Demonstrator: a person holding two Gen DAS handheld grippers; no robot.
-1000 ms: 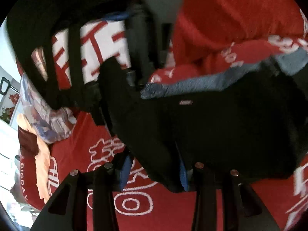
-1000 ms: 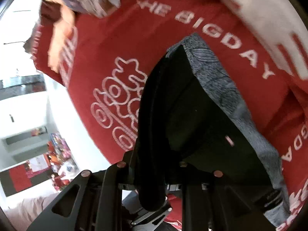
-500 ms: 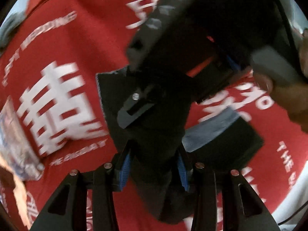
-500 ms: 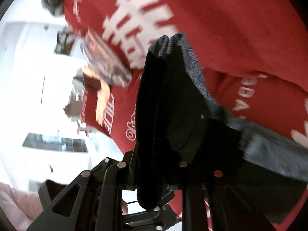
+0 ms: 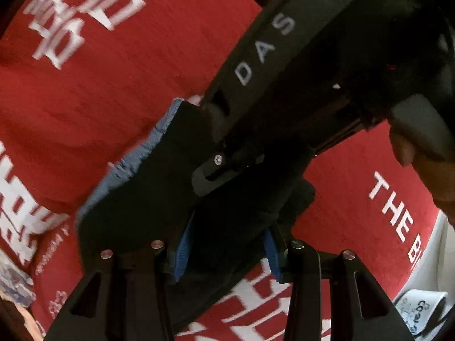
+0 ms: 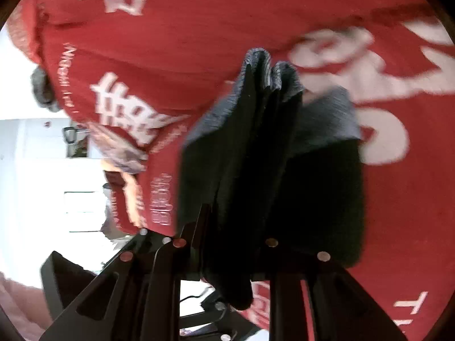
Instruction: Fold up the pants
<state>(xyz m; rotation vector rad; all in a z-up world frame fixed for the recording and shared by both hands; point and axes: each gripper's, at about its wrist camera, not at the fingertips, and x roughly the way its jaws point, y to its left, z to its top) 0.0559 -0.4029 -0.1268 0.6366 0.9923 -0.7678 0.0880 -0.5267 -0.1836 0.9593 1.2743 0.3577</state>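
The black pants [image 5: 148,199] with a grey-blue waistband [image 5: 136,156] hang bunched over the red cloth. My left gripper [image 5: 227,247] is shut on a fold of them between its blue pads. The right gripper's black body marked "DAS" [image 5: 264,54] crosses just above and in front of it, held by a hand [image 5: 421,159]. In the right wrist view the pants [image 6: 270,176] hang in doubled layers with the grey waistband [image 6: 270,65] on top, and my right gripper [image 6: 227,244] is shut on them.
A red cloth with white lettering [image 5: 113,71] covers the surface, also in the right wrist view [image 6: 199,14]. A patterned garment [image 5: 14,284] lies at its left edge. A white printed mug [image 5: 418,307] sits low right. A bright room [image 6: 42,184] lies beyond the cloth's edge.
Both grippers swung with the pants still held; the two grippers came close together and the waistband now shows doubled into layers in the right wrist view.
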